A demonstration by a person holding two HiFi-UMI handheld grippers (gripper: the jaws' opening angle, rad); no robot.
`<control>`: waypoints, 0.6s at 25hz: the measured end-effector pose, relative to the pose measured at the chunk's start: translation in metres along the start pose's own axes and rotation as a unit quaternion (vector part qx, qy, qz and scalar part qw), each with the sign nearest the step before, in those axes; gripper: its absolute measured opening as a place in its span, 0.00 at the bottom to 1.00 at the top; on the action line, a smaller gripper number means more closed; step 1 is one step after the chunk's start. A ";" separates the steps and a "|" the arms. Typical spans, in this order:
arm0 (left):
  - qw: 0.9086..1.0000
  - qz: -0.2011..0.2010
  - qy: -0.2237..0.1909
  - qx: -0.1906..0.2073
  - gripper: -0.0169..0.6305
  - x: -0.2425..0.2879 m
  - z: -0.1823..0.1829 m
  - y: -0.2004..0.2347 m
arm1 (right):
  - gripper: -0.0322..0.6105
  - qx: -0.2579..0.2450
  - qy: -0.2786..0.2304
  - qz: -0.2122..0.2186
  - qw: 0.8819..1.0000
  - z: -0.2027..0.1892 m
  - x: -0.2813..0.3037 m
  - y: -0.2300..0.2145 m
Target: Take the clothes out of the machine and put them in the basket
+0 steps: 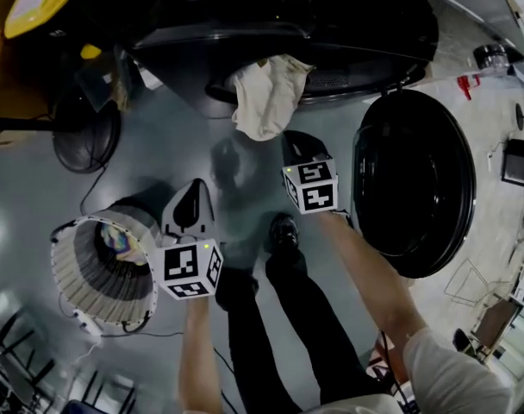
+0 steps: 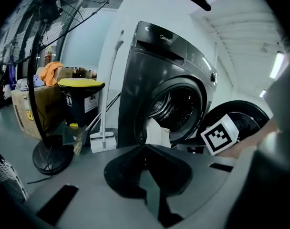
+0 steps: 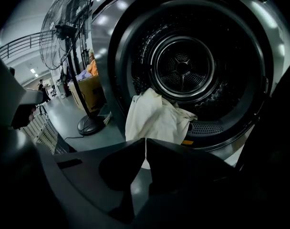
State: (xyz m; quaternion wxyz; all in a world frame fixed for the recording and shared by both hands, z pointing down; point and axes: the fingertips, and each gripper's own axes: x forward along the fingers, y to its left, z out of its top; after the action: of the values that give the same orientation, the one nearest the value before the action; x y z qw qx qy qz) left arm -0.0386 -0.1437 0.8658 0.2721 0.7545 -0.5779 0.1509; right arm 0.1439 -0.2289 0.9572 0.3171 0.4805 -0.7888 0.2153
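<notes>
A dark front-loading machine (image 1: pixel 305 15) stands with its round door (image 1: pixel 414 179) swung open to the right. A cream cloth (image 1: pixel 266 93) hangs out of the drum mouth over the rim; it also shows in the right gripper view as cloth (image 3: pixel 154 118) and in the left gripper view as cloth (image 2: pixel 159 133). My right gripper (image 1: pixel 294 138) is shut and empty, just below the hanging cloth and apart from it. My left gripper (image 1: pixel 196 188) is shut and empty, beside the white slatted basket (image 1: pixel 68 274), which holds a colourful item.
A standing fan (image 1: pixel 88 136) is on the floor left of the machine, with a yellow-lidded bin (image 2: pixel 80 101), a cardboard box (image 2: pixel 33 111) and a white broom (image 2: pixel 103 140) near it. The person's shoe (image 1: pixel 283 231) is between the grippers.
</notes>
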 end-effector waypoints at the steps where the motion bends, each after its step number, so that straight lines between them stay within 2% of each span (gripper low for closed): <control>1: 1.000 -0.003 -0.001 0.002 0.05 0.006 -0.006 0.001 | 0.09 0.003 -0.002 0.000 1.000 -0.003 0.005 0.001; 5: 1.000 -0.009 -0.006 0.002 0.05 0.030 -0.026 0.004 | 0.10 0.005 -0.007 0.015 1.000 -0.011 0.023 0.002; 7: 1.000 -0.012 -0.007 0.001 0.05 0.040 -0.033 0.003 | 0.27 0.005 -0.009 0.020 1.000 -0.012 0.034 -0.002; 8: 1.000 -0.015 -0.006 0.000 0.05 0.044 -0.037 0.002 | 0.32 0.009 -0.013 0.023 1.000 -0.011 0.039 -0.004; 11: 1.000 -0.025 -0.002 -0.005 0.05 0.049 -0.052 -0.006 | 0.61 0.042 -0.031 0.039 0.998 -0.007 0.052 -0.007; 15: 0.999 -0.035 0.001 0.003 0.05 0.055 -0.064 -0.010 | 0.72 0.101 -0.052 0.029 0.993 0.007 0.074 -0.019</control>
State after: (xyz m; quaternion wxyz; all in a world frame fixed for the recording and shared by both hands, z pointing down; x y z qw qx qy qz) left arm -0.0078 -0.1479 0.9445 0.2760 0.7751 -0.5499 0.1440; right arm 0.1341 -0.2874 1.0053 0.2186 0.4974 -0.7921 0.2780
